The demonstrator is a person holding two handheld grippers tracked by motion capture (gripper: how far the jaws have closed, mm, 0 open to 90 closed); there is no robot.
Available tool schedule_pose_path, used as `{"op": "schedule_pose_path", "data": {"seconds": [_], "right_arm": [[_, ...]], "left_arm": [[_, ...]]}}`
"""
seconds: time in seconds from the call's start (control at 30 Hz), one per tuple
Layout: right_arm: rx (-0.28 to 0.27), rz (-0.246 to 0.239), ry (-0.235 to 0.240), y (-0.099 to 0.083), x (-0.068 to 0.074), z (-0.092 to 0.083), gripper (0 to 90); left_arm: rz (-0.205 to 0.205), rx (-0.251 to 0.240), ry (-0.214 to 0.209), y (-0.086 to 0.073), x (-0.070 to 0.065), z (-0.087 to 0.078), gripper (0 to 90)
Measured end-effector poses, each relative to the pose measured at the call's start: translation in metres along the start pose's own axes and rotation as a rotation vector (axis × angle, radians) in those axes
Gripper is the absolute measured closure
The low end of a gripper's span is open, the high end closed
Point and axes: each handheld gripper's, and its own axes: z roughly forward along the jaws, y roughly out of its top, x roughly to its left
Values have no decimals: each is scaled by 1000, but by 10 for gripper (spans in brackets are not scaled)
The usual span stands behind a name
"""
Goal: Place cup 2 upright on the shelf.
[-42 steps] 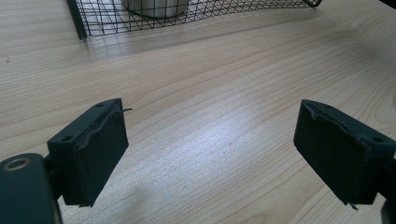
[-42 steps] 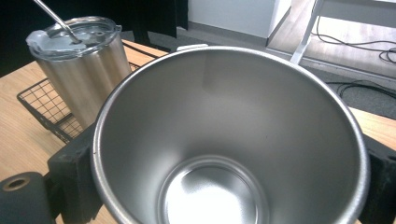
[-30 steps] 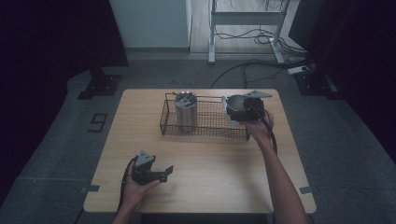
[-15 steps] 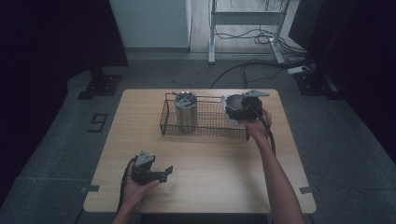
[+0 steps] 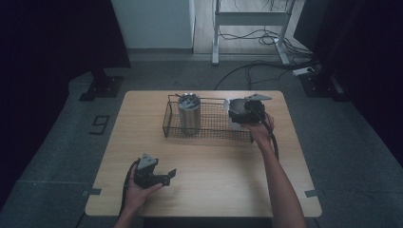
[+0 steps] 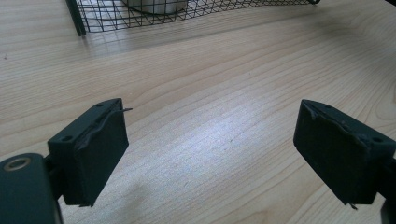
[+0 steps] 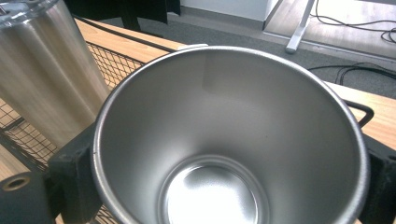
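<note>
A light wooden table [image 5: 204,156] stands on a grey floor in a dim room, with cables and a metal frame leg behind it. A black wire basket [image 5: 209,130] sits across the table's far half. In the high view a lidded steel tumbler [image 5: 189,114] stands upright in the basket's left part.

At the basket's right end that view shows the right gripper [image 5: 240,113] from behind, its body hiding what it carries. The right gripper view supplies this: an open steel cup [image 7: 229,140] sits between the two black jaws, both pressed against its outer wall, mouth toward the camera, the lidded tumbler just beside it to the left over the mesh.

The left gripper [image 5: 164,178] rests at the near left of the table, well apart from the basket. The left gripper view shows its jaws spread wide over bare wood, nothing between them, the basket's near wall at the top edge.
</note>
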Motion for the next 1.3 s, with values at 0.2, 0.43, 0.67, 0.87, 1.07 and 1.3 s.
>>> {"op": "schedule_pose_path", "data": {"seconds": [0.2,0.43,0.67,0.87,1.07,1.3], "right_arm": [[12,5,-1,-6,-1,5,65],[24,0,-4,-9,0,10,65],[41,-2,-6,-12,0,16,65],[54,-2,-8,-14,-1,20,65],[69,-6,-12,-17,0,25,65],[85,-9,-20,-20,0,29,64]], "left_arm": [[1,2,0,0,0,1,101],[0,2,-1,0,0,0,100],[1,4,-2,0,0,0,101],[0,3,-1,0,1,0,101],[-1,2,-1,0,1,0,101],[-4,2,1,-1,1,1,101]]}}
